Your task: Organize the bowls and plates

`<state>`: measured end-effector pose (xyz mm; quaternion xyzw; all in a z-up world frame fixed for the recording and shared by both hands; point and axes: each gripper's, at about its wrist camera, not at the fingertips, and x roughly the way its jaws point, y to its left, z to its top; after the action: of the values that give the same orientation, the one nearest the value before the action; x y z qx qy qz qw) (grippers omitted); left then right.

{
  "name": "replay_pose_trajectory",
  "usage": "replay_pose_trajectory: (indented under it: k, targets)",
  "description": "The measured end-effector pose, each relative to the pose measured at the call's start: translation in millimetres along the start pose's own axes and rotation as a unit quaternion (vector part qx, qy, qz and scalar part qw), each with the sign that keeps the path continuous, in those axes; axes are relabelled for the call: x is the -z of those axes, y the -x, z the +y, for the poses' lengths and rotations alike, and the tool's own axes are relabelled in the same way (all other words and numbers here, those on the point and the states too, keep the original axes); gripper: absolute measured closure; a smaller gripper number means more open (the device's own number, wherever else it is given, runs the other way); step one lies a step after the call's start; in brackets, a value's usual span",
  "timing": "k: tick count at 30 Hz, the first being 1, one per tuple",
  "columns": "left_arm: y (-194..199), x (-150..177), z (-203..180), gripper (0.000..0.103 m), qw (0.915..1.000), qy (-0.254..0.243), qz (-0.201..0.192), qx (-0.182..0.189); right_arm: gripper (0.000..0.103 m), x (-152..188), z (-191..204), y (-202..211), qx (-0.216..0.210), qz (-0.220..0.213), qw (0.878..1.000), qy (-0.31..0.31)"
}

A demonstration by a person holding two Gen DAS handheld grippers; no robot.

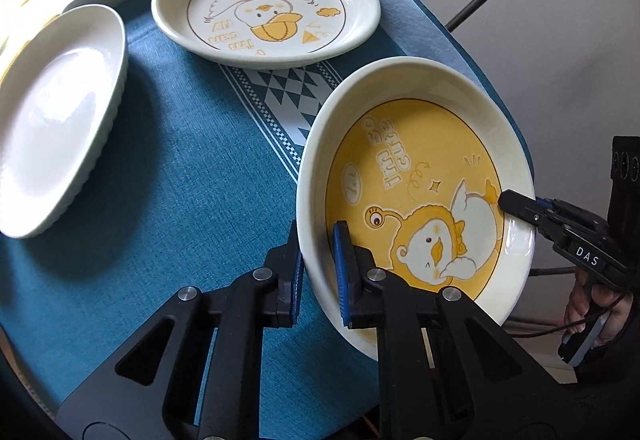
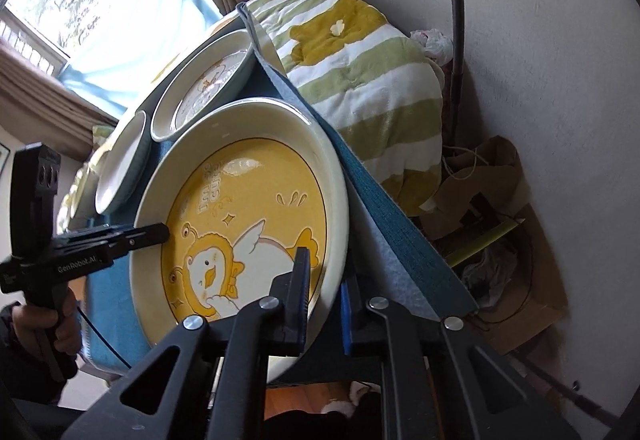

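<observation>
Striped quilt [image 2: 360, 80], right wrist only

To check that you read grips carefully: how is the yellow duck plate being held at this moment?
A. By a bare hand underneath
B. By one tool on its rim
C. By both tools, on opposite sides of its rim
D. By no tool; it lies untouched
C: the left tool clamps the yellow duck plate at one side of its rim, and the right tool clamps the opposite side.
</observation>
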<state>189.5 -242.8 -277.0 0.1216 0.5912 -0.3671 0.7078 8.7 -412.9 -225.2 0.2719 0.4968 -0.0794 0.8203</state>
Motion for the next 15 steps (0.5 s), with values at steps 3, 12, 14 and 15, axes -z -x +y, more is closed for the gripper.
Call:
replay_pose_trajectory:
  k: [3, 12, 14, 15]
  targets:
    - [12, 0, -7, 0.091, 0.9999, -0.009, -0.009, -0.007, 0.091, 0, 1, 2, 0.001, 0.000, 1.000, 0.007]
    - [44, 11, -16, 0.091, 0.9991, 0.008, -0.037, -0.016, 0.091, -5, 20, 12, 0.002, -0.013, 0.999, 0.051]
    - [56, 17, -12, 0.091, 0.9984, 0.021, -0.049, -0.019, 0.091, -8, 29, 16, -0.003, -0.016, 0.998, 0.066]
    - [64, 21, -9, 0.091, 0.9978, 0.027, -0.055, -0.023, 0.091, -10, 34, 18, -0.006, -0.016, 0.997, 0.075]
